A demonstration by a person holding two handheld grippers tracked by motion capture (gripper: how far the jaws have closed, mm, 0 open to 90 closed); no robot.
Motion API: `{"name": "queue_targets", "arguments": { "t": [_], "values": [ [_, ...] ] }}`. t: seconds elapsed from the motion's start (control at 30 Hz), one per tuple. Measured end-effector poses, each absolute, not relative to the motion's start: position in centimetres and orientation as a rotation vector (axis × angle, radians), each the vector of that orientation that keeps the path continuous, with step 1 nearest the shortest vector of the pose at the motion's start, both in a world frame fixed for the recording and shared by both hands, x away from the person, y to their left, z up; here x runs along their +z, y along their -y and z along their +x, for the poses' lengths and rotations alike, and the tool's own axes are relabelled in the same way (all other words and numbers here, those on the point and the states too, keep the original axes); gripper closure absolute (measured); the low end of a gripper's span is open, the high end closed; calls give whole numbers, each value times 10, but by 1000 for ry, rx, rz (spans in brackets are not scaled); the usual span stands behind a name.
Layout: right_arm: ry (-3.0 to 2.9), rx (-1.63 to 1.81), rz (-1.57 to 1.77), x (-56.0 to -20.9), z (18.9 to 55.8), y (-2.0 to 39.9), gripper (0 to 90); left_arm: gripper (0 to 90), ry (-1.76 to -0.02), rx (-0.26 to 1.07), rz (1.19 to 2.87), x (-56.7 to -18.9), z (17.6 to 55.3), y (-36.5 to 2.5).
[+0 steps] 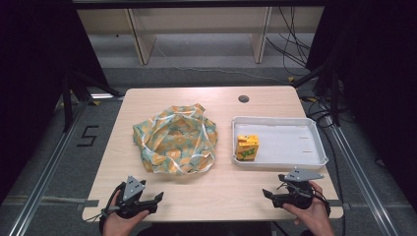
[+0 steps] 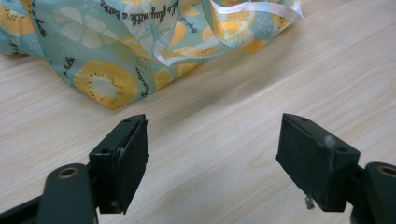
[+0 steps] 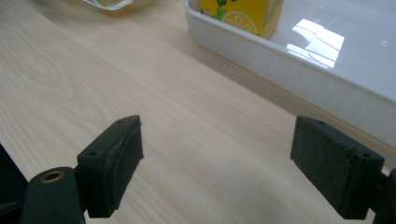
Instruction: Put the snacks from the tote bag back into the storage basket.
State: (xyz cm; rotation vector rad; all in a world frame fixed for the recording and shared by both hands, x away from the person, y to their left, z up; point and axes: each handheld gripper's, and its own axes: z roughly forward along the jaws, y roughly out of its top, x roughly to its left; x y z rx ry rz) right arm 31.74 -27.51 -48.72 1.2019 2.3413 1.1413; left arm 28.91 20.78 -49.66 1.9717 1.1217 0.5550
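1. Both tongs sit at the bottom edge of the high view, each held in one of the person's hands: left tongs at lower left, right tongs at lower right.
2. Left tongs are released, jaws spread wide with bare wood between them in the left gripper view.
3. Right tongs are also released, jaws wide apart and empty over the counter.
4. A fabric bag printed with citrus slices, with white ribbon handles, lies crumpled at the centre of the high view.
5. A white tray sits right of centre, well apart from the bag.
6. A yellow carton stands upright in the tray's lower left corner.
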Motion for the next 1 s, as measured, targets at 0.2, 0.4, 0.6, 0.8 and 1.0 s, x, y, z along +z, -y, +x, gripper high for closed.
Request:
{"name": "queue_targets", "arguments": {
  "t": [0.2, 0.4, 0.6, 0.8, 1.0],
  "values": [
    [-2352, 1127, 1180, -492, 312, 278, 179, 244, -1110, 560, 2014, -496, 289, -209],
    [-2369, 1070, 1186, -496, 306, 278, 175, 243, -1122, 553, 1976, -497, 289, -208],
    [-2373, 1065, 1152, -498, 302, 278, 174, 243, -1119, 556, 1978, -497, 289, -208],
    [-2381, 1056, 1158, -499, 300, 277, 173, 242, -1095, 569, 2023, -495, 289, -210],
    [-2411, 1041, 1124, -500, 302, 278, 173, 242, -1102, 561, 2025, -495, 289, -210]
  ]
}}
